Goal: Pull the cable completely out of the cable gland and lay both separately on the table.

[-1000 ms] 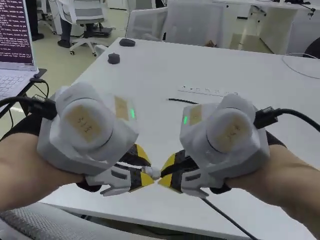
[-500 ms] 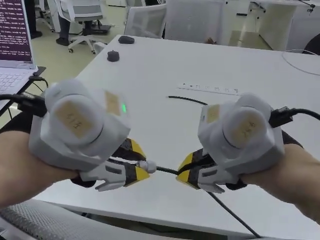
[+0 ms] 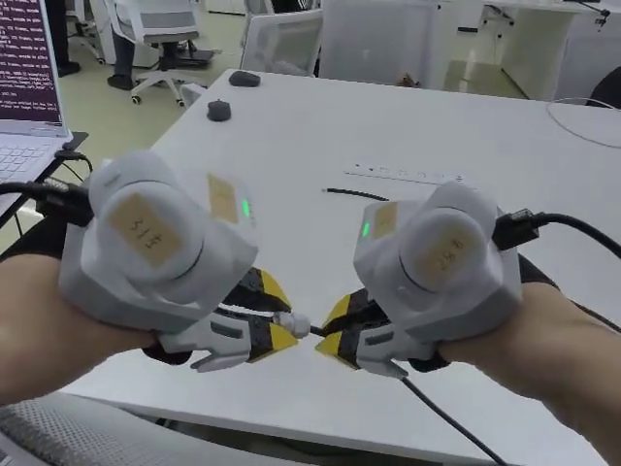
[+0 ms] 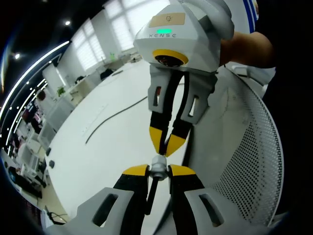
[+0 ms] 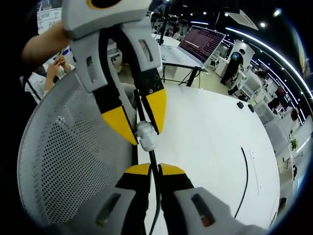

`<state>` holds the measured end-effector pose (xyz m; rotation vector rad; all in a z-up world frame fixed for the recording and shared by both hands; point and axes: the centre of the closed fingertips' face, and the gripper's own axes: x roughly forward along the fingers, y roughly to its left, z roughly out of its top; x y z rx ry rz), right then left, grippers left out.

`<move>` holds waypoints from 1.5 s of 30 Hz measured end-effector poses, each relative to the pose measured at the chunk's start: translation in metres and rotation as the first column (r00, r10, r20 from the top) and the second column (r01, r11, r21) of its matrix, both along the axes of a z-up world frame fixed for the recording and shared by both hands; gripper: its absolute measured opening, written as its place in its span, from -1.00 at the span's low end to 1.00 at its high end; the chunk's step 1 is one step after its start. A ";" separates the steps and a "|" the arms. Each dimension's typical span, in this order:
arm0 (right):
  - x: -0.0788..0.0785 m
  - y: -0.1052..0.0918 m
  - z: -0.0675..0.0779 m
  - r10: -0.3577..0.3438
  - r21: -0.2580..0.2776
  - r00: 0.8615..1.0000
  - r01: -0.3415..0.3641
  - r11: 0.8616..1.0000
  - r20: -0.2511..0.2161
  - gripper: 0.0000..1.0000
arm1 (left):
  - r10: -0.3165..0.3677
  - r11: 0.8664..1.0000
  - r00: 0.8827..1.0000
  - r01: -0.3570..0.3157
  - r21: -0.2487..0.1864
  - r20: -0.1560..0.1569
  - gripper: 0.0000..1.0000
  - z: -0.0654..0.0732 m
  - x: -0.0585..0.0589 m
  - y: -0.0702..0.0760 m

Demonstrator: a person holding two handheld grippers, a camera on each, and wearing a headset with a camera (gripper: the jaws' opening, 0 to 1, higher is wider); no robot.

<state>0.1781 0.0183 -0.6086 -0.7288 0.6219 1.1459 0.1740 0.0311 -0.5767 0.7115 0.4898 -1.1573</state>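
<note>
place: office | white desk (image 3: 320, 126); swivel chairs (image 3: 160, 29); laptop (image 3: 24, 87); mouse (image 3: 245, 79)

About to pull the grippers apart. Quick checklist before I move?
1. The left gripper is shut on the cable gland: ok.
2. The right gripper is shut on the cable: ok.
3. The cable is free of the cable gland: not ok, it runs through it.
4. Length of cable left inside the cable gland: cannot tell.
5. Bare table ahead for laying both down: ok.
</note>
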 end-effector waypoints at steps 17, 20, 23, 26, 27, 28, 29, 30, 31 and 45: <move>0.065 -0.077 -0.005 -0.105 -0.096 0.994 0.109 0.989 0.041 -0.94 | 0.128 0.991 0.992 -0.129 0.037 0.017 -0.67 -0.003 0.027 0.039; 0.101 -0.083 -0.001 -0.187 -0.017 0.982 0.187 0.982 0.028 -0.94 | 0.110 0.993 0.994 -0.110 0.050 0.010 -0.67 -0.007 0.025 0.035; 0.132 -0.092 -0.004 -0.279 0.031 0.960 0.280 0.960 -0.036 -0.93 | 0.106 0.993 0.994 -0.106 0.052 0.004 -0.67 -0.009 0.024 0.032; 0.175 -0.109 -0.017 -0.386 0.056 0.920 0.390 0.919 -0.066 -0.94 | 0.097 0.994 0.995 -0.096 0.058 -0.013 -0.66 -0.013 0.021 0.030; 0.185 -0.114 -0.021 -0.399 0.051 0.916 0.401 0.915 -0.051 -0.93 | 0.094 0.994 0.995 -0.093 0.063 -0.015 -0.66 -0.014 0.020 0.030; 0.199 -0.121 -0.027 -0.411 0.036 0.911 0.411 0.911 -0.025 -0.93 | 0.091 0.994 0.996 -0.089 0.070 -0.017 -0.66 -0.016 0.019 0.030; 0.208 -0.128 -0.032 -0.437 0.024 0.900 0.437 0.899 -0.016 -0.93 | 0.088 0.994 0.996 -0.087 0.072 -0.022 -0.66 -0.017 0.018 0.030; 0.213 -0.130 -0.034 -0.452 0.023 0.892 0.452 0.892 -0.017 -0.93 | 0.087 0.994 0.996 -0.085 0.071 -0.027 -0.66 -0.017 0.017 0.030; 0.225 -0.138 -0.041 -0.484 0.012 0.875 0.484 0.875 -0.018 -0.93 | 0.085 0.994 0.996 -0.083 0.070 -0.030 -0.66 -0.018 0.017 0.029; 0.214 -0.153 -0.036 -0.550 -0.004 0.835 0.550 0.835 -0.020 -0.30 | 0.086 0.994 0.996 -0.084 0.070 -0.016 -0.66 -0.007 0.025 0.034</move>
